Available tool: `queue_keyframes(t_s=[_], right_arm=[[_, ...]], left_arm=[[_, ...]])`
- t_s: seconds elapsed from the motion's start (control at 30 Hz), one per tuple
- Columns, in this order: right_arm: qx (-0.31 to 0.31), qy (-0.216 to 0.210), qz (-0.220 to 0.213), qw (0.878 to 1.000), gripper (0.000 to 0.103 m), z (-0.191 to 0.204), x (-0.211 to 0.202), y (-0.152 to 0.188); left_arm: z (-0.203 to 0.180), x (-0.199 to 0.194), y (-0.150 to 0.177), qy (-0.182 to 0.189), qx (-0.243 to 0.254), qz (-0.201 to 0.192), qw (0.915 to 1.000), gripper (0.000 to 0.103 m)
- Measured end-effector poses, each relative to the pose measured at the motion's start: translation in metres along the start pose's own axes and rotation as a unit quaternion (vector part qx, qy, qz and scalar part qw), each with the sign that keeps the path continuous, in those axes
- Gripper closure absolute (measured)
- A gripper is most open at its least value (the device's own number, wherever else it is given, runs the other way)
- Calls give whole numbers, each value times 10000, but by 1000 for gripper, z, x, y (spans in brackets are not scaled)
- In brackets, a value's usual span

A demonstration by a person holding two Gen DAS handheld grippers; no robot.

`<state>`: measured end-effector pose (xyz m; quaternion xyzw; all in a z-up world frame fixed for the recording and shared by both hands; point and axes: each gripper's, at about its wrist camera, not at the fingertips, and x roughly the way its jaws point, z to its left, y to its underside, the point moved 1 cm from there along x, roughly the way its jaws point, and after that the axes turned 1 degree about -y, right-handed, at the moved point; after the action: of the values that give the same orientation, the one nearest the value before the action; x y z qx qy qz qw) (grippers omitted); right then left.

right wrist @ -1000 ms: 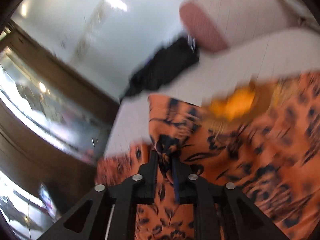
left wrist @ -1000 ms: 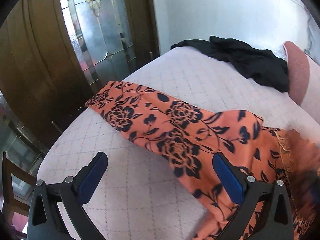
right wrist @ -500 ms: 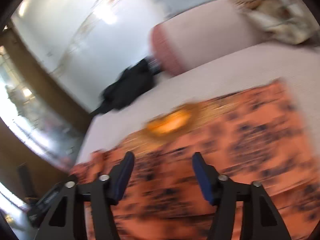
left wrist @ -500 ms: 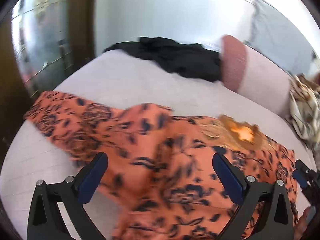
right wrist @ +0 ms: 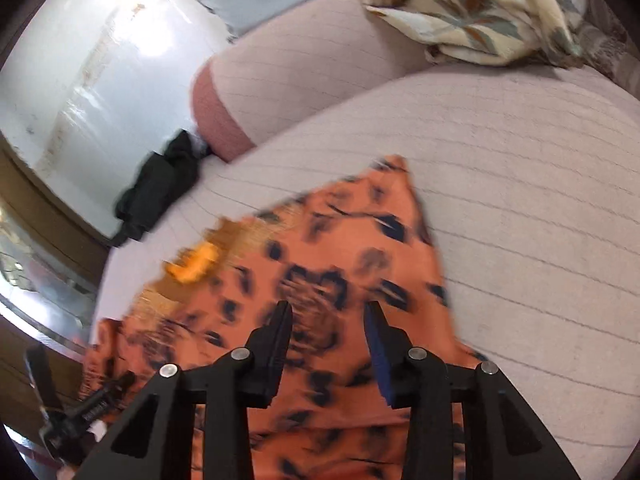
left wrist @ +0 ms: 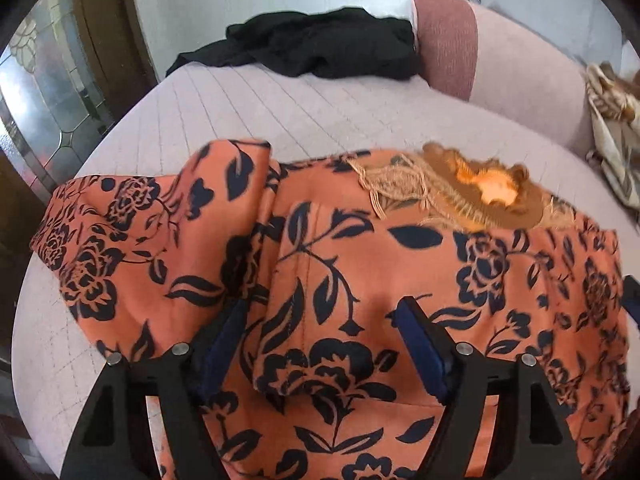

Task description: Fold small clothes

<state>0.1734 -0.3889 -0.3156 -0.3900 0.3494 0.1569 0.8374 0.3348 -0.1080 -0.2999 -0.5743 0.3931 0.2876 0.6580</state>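
An orange garment with dark blue flowers [left wrist: 360, 248] lies spread on the lilac quilted bed [left wrist: 280, 120], its tan lace neckline [left wrist: 460, 192] at the far side. My left gripper [left wrist: 320, 320] hovers low over it, jaws closing, with a raised fold of the cloth between the blue pads, which do not press on it. In the right wrist view the same garment [right wrist: 340, 248] is blurred. My right gripper [right wrist: 328, 320] hangs above the garment's right part, its jaws closing with nothing gripped between them. One of its blue pads [left wrist: 631, 298] shows at the left view's right edge.
A black garment [left wrist: 312, 48] is heaped at the bed's far end, beside a pink-ended bolster [left wrist: 500, 52]. A cream patterned cloth [right wrist: 480, 12] lies on the bolster to the right. A wooden door with leaded glass [left wrist: 48, 100] stands left of the bed.
My right gripper let go of the orange cloth it had pinched and moved right over the garment. My left gripper swung right from the sleeve onto the body, and its jaws narrowed.
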Motion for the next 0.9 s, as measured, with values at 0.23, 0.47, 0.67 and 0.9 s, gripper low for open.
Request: queue_keyframes(t_s=[0.23, 0.47, 0.67, 0.9], right_arm=[[-1062, 758, 666, 9892, 49, 74, 50, 24], [-2038, -372, 881, 9743, 48, 211, 56, 57], [-3256, -1220, 1127, 9308, 36, 346, 59, 127], [-4090, -1685, 1550, 8833, 33, 473, 115, 219]], left_arm=[[73, -31, -18, -205, -1036, -467, 9933, 24], [230, -59, 2, -1614, -2911, -494, 9417, 23], [352, -71, 54, -2174, -4501, -260, 8657, 23], [410, -90, 97, -2493, -5324, -403, 8080, 23]])
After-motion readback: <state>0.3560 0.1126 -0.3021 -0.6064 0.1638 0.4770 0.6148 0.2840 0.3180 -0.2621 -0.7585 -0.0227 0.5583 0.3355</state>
